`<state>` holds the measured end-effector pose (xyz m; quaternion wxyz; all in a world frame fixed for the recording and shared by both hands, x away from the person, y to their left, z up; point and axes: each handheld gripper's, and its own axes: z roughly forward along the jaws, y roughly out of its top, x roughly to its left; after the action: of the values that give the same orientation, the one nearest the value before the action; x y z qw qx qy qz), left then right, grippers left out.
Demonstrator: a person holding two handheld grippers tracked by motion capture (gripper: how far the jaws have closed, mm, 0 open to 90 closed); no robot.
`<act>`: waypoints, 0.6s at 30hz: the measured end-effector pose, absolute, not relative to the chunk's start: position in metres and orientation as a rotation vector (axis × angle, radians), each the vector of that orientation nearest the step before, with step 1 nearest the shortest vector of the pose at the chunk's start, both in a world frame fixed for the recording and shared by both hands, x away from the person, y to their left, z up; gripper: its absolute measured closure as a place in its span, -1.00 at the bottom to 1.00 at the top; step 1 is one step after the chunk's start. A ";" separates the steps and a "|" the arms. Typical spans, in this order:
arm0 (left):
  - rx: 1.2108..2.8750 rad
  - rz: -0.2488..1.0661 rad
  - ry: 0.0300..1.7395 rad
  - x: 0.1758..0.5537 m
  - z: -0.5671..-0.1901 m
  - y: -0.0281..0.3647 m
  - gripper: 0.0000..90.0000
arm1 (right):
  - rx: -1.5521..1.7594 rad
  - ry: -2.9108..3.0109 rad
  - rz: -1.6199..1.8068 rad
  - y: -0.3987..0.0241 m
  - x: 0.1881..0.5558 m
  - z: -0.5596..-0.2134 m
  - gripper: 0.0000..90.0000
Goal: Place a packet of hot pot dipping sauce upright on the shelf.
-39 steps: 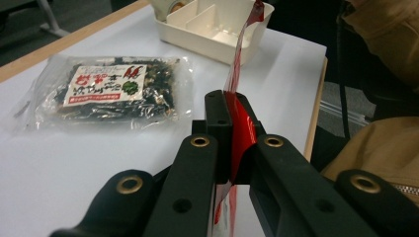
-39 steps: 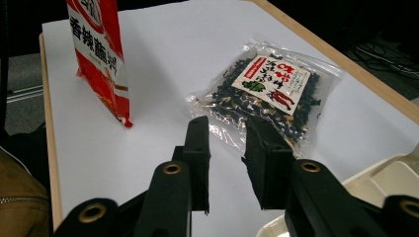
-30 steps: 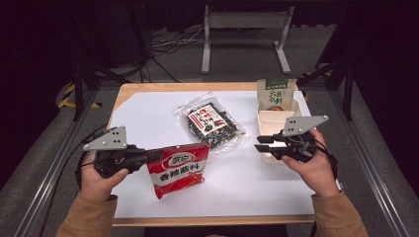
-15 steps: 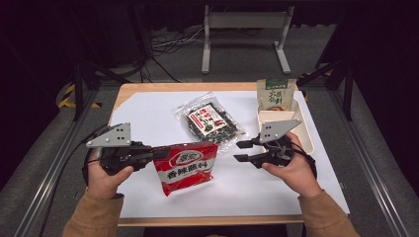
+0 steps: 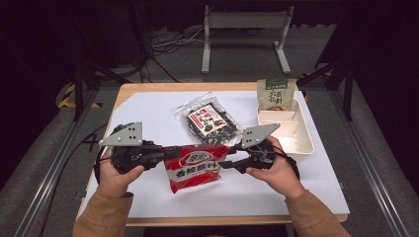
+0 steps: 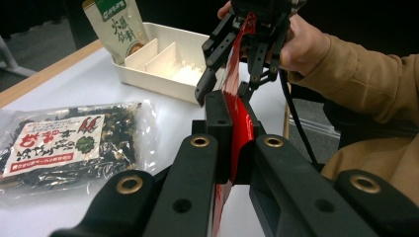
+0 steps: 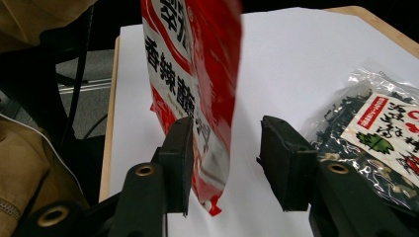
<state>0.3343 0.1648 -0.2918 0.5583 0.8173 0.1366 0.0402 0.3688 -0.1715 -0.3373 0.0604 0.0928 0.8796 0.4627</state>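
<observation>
My left gripper (image 5: pixel 170 153) clamps the red snack bag (image 5: pixel 195 167), lifted above the white sheet (image 5: pixel 276 190). My right gripper (image 5: pixel 228 155), jaws just widened, straddles its opposite edge without pressing; the bag's top is cropped in the right gripper view.

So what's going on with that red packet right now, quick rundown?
Left gripper clamped on red packet. Right gripper just opened, jaws straddling its other edge, not pressing. Nothing in the way.
</observation>
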 end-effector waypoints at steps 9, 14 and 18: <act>1.914 0.089 0.316 0.336 -0.293 0.161 1.00 | 0.254 2.679 1.435 -0.160 0.369 -0.345 0.37; 1.914 0.096 0.322 0.336 -0.294 0.161 1.00 | 0.225 2.700 1.429 -0.155 0.369 -0.349 0.74; 1.910 0.100 0.325 0.337 -0.295 0.161 0.99 | 0.212 2.714 1.430 -0.156 0.369 -0.349 0.90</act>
<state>0.3367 0.1615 -0.2952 0.5653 0.8121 0.1383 0.0426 0.3693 -0.1560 -0.3487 0.0331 0.0688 0.8822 0.4647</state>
